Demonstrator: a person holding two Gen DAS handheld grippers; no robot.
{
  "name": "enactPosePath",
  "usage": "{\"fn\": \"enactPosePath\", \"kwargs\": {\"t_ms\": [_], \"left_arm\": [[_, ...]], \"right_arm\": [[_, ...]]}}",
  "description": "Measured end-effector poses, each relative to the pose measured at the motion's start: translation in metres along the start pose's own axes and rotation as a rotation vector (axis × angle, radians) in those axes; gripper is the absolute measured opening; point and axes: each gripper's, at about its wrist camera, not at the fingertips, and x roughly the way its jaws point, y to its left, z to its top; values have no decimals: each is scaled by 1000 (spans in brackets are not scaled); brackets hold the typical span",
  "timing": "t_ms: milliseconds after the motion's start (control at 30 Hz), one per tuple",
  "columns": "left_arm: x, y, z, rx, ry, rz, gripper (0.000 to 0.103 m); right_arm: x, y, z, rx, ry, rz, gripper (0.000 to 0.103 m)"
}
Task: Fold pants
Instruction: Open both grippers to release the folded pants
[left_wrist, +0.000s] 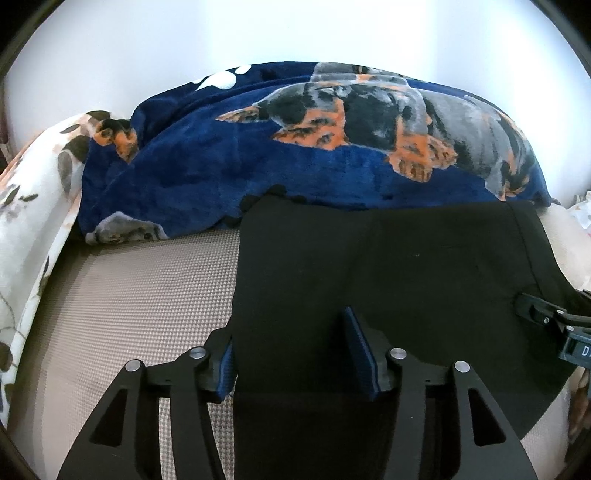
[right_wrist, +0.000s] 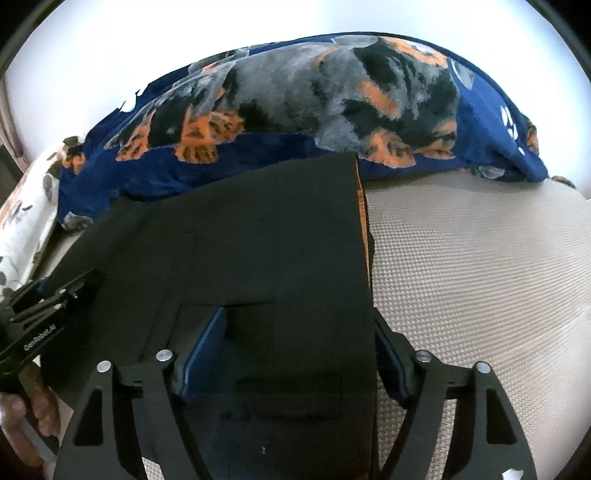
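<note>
Black pants (left_wrist: 388, 258) lie flat on a beige textured mattress (left_wrist: 140, 295). In the left wrist view my left gripper (left_wrist: 291, 347) is open, its blue-padded fingers straddling the pants' left edge, one pad off the cloth and one on it. In the right wrist view the pants (right_wrist: 258, 229) show a pocket outline and an orange-lined right edge. My right gripper (right_wrist: 299, 350) is open, straddling that right edge. Each gripper shows in the other's view: the right gripper (left_wrist: 554, 321) and the left gripper (right_wrist: 40, 306).
A navy fleece blanket with dog prints (left_wrist: 295, 147) is heaped behind the pants, also in the right wrist view (right_wrist: 295, 103). A white floral pillow (left_wrist: 33, 221) lies at the left. A white wall stands behind. Bare mattress (right_wrist: 480, 277) lies right of the pants.
</note>
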Motion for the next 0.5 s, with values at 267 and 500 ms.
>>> {"fn": "enactPosePath", "kwargs": {"t_ms": [267, 500], "left_arm": [[-1, 0, 0, -1, -5, 4, 55], [-1, 0, -1, 1, -9, 10, 56]], "right_arm": [[0, 0, 0, 7, 2, -33, 84], [1, 1, 2, 2, 1, -69, 90]]}}
